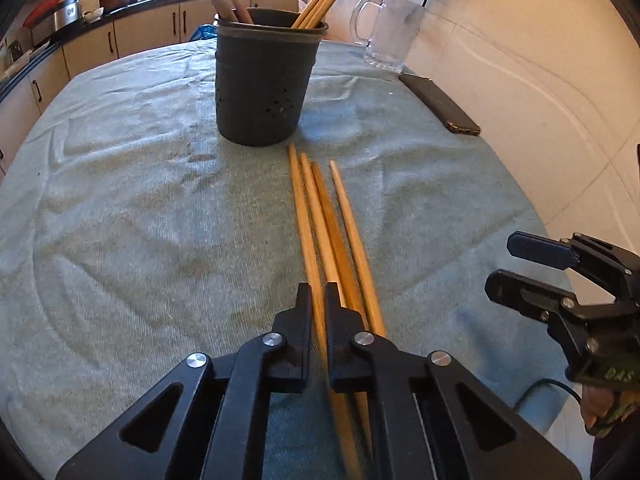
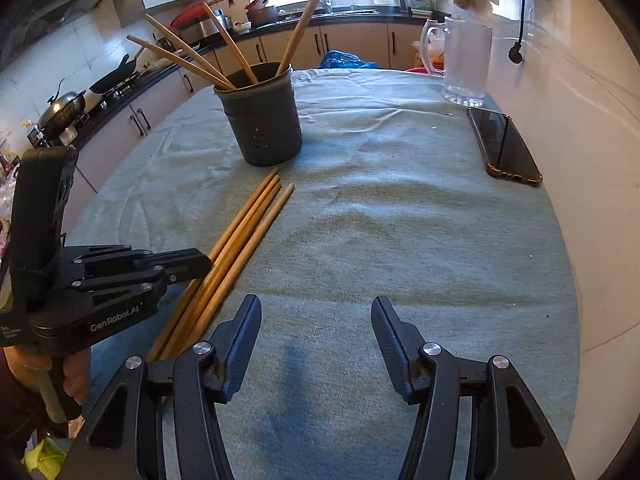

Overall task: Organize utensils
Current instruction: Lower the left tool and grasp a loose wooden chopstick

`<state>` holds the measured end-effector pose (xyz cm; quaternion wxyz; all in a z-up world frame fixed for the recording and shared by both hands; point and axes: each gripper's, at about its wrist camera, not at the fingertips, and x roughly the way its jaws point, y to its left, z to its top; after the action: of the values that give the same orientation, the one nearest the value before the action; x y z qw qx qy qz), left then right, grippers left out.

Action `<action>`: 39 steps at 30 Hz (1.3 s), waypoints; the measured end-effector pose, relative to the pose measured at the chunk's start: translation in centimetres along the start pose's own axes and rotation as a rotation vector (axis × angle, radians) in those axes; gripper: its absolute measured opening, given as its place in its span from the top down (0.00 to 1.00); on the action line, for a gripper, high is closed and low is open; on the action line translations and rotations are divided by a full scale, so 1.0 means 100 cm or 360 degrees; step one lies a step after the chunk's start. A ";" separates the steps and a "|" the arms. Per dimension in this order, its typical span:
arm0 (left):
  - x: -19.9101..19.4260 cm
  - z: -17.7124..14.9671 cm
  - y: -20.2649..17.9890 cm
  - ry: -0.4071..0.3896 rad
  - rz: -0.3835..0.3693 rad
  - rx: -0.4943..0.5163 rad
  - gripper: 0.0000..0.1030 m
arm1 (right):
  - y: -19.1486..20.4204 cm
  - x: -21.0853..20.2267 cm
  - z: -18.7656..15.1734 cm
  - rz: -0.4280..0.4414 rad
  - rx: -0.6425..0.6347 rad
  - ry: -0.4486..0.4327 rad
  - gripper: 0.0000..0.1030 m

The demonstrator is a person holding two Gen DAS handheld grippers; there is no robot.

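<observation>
Several wooden chopsticks [image 1: 320, 208] [image 2: 248, 224] lie side by side on the grey-green cloth, tips toward a dark grey utensil holder [image 1: 264, 84] [image 2: 264, 120]. The holder stands upright with several chopsticks and wooden handles in it. My left gripper [image 1: 318, 292] [image 2: 200, 262] is down at the near ends of the bundle, its jaws shut on one chopstick that runs between them. My right gripper [image 2: 316, 308] [image 1: 505, 262] hovers over bare cloth to the right of the bundle, open, with nothing between its fingers.
A dark phone [image 1: 440, 104] [image 2: 504, 148] lies near the table's right edge, and a clear glass jug [image 1: 388, 36] [image 2: 466, 64] stands behind it. A white tiled wall [image 2: 580, 120] runs along the right. Kitchen counters lie beyond the table.
</observation>
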<state>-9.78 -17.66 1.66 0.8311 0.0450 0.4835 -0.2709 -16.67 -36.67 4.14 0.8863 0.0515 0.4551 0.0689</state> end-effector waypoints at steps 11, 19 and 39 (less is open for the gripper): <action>-0.011 -0.008 0.026 0.0014 0.0124 -0.0134 0.95 | 0.041 0.048 0.019 0.0082 0.0003 0.0101 0.51; -0.022 -0.021 0.046 0.0033 0.0074 -0.0235 0.95 | 0.050 0.070 0.033 -0.0015 0.0017 0.0135 0.70; -0.019 -0.021 0.044 0.0022 0.0087 -0.0264 0.93 | 0.053 0.083 0.054 -0.0064 0.0128 0.0165 0.79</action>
<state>-10.02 -12.42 1.32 0.8357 -0.0089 0.5087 -0.2068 -7.92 -30.17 1.45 0.8599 0.0742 0.5037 0.0354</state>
